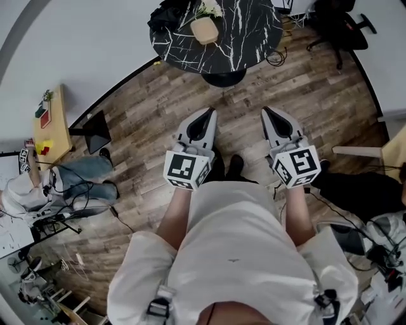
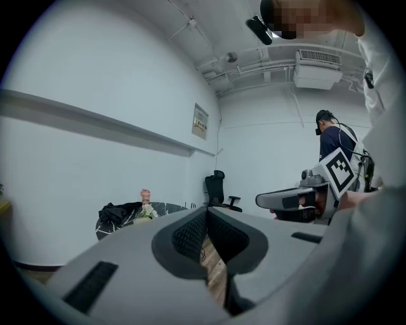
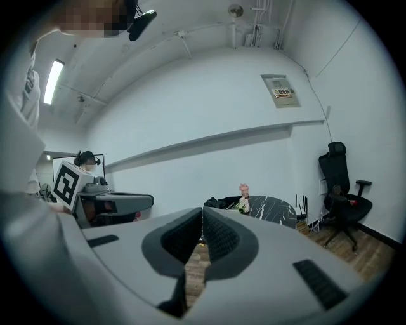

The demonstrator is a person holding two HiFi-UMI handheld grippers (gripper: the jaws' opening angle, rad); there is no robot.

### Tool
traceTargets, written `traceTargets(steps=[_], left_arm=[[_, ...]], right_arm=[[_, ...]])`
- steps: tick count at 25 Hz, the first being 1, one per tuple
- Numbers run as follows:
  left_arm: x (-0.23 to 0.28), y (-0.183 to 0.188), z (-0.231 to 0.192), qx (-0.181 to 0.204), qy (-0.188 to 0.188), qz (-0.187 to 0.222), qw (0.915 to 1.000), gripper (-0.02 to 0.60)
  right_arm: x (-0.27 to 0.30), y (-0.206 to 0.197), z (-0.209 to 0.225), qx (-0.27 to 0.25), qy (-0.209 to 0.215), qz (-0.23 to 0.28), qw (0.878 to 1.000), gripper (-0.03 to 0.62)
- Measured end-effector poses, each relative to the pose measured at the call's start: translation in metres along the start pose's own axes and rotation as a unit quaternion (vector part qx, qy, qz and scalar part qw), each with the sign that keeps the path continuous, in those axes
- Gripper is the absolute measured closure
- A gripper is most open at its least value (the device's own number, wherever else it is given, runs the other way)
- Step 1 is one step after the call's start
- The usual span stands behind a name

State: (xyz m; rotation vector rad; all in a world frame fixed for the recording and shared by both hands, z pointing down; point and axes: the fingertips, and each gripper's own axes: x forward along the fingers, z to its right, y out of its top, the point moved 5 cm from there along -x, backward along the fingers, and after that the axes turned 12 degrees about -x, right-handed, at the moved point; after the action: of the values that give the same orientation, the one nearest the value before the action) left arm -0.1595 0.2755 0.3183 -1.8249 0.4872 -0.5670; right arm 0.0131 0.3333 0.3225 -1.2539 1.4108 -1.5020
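Both grippers held out in front of the body at about waist level, side by side and well apart, pointing ahead over a wood-plank floor (image 1: pixel 152 108). Left gripper (image 1: pixel 210 112): jaws pressed together tip to tip, with only a narrow slit further back through which the floor shows; nothing between them, confirmed in its own view (image 2: pixel 206 210). Right gripper (image 1: pixel 265 111): same, jaws closed on each other and empty (image 3: pixel 202 210). Each gripper shows in the other's view, level with it and off to the side: the right one (image 2: pixel 261 200), the left one (image 3: pixel 151 202). Neither touches anything. Nearest thing ahead is a round black table (image 1: pixel 254 38) with white veining, standing beyond the tips and clear of them; both gripper views show it in the distance against a white wall (image 2: pixel 171 207) (image 3: pixel 273 206). On it: a tan pot (image 1: pixel 205 30), white flowers (image 1: pixel 209 9) just behind the pot, and a heap of black cloth (image 1: pixel 171 13) at the left edge. A black office chair (image 1: pixel 342 28) stands to the right of the table. Far left, a seated person (image 1: pixel 38 184) beside a small wooden desk (image 1: pixel 54 124).
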Motion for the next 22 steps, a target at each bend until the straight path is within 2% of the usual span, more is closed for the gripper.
traceTargets(steps=[10, 13, 22], left_arm=[[0.013, -0.004, -0.025, -0.002, -0.011, -0.012, 0.9999, 0.575], [0.025, -0.001, -0.036, 0.001, -0.02, -0.018, 0.9996, 0.53], [0.075, 0.018, -0.085, 0.004, -0.025, -0.024, 0.9994, 0.502]], right_arm=[[0.032, 0.001, -0.004, -0.002, 0.009, -0.014, 1.0, 0.553], [0.048, 0.004, 0.0, -0.003, 0.013, -0.016, 1.0, 0.536], [0.119, 0.02, 0.029, -0.016, 0.012, -0.029, 0.999, 0.457]])
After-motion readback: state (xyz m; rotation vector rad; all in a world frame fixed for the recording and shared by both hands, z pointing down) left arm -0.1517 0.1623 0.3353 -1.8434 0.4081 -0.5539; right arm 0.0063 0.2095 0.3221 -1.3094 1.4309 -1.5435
